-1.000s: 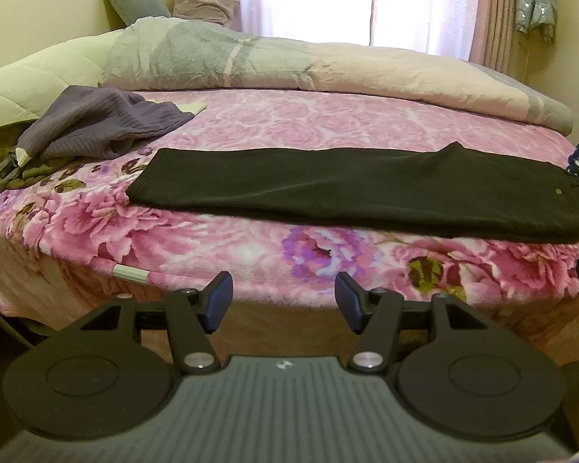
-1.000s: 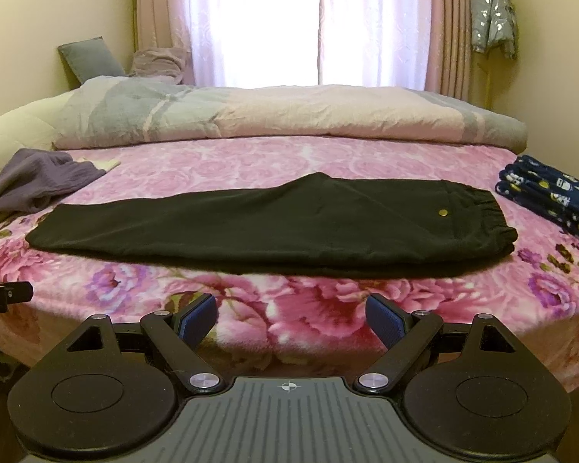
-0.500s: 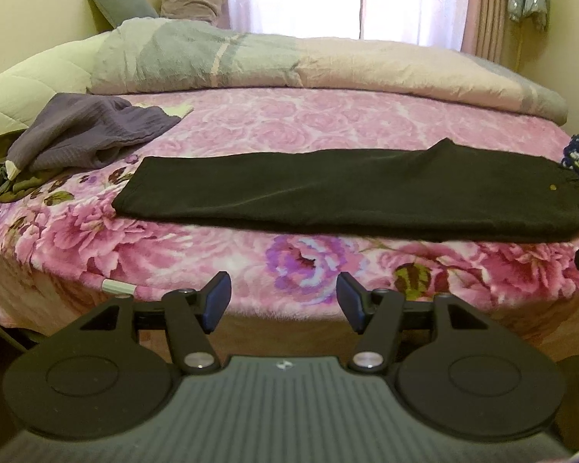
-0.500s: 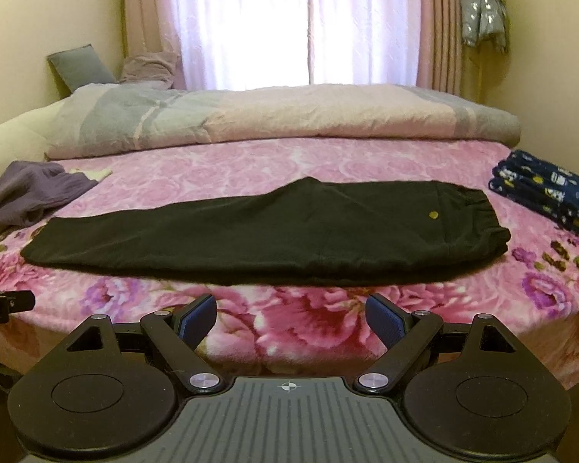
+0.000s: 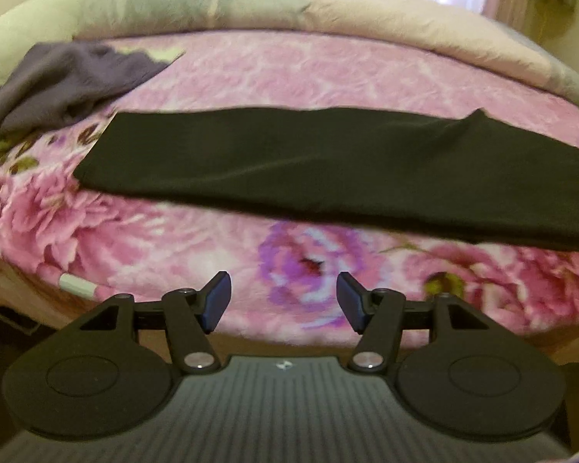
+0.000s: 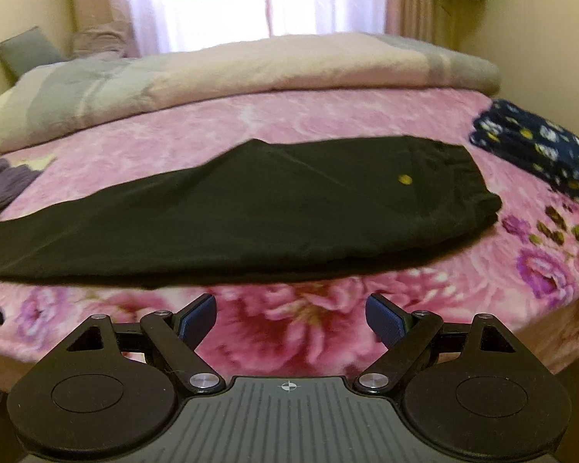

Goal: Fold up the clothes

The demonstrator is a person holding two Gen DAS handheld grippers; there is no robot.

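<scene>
Left wrist view: the left tool [image 5: 283, 301] is released and empty, short of the bed [image 5: 166, 243]. The trousers [image 5: 328, 169] lie flat on it, legs stacked, long axis left to right, hems left.

Right wrist view: the right tool [image 6: 291, 322] is released, empty. The waistband [image 6: 463, 177] points right. Judgement: a lengthwise fold is present; a crosswise fold would need both ends gripped.

Matt black cloth trousers [image 6: 251, 208] lie on a plush, fleecy floral blanket [image 6: 308, 123].

Black trousers [image 6: 251, 208] on pink floral bedspread [image 6: 328, 123].
</scene>
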